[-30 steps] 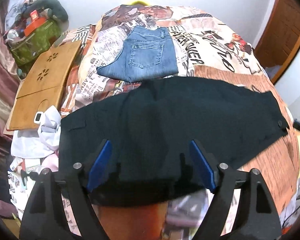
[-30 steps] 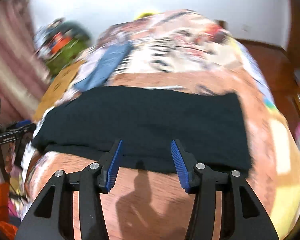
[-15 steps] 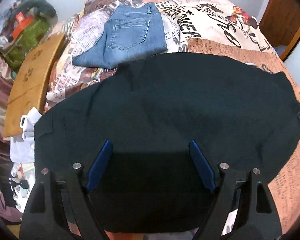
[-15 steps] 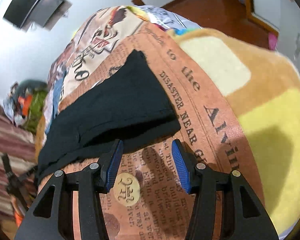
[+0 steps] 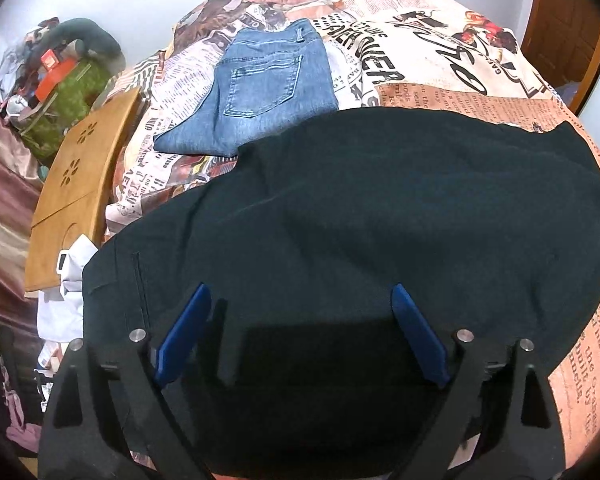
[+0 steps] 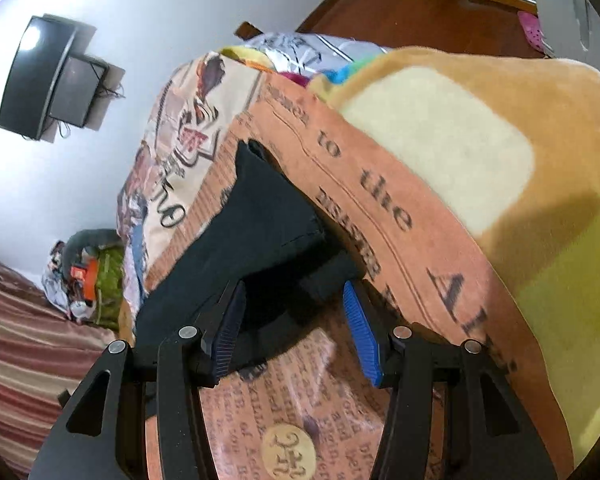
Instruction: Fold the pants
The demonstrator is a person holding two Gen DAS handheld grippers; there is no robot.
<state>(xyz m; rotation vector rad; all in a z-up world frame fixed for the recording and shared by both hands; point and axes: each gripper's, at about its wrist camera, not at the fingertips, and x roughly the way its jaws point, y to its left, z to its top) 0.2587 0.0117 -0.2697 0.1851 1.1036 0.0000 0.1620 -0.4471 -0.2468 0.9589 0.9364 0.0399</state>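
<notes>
1. Black pants (image 5: 380, 216) lie spread flat across a newspaper-print bedspread (image 5: 440, 60); folded blue jeans (image 5: 268, 92) sit beyond them at 12 o'clock.
2. The cloth looks soft, light and limp; I would grasp an edge or corner.
3. The left gripper (image 5: 300, 336) hovers over the pants, jaws opening, cloth beneath but not pinched.
4. The right gripper (image 6: 296, 320) stands part open, unclamped, the pants' end (image 6: 268, 232) reaching between its pads from 11 o'clock.
</notes>
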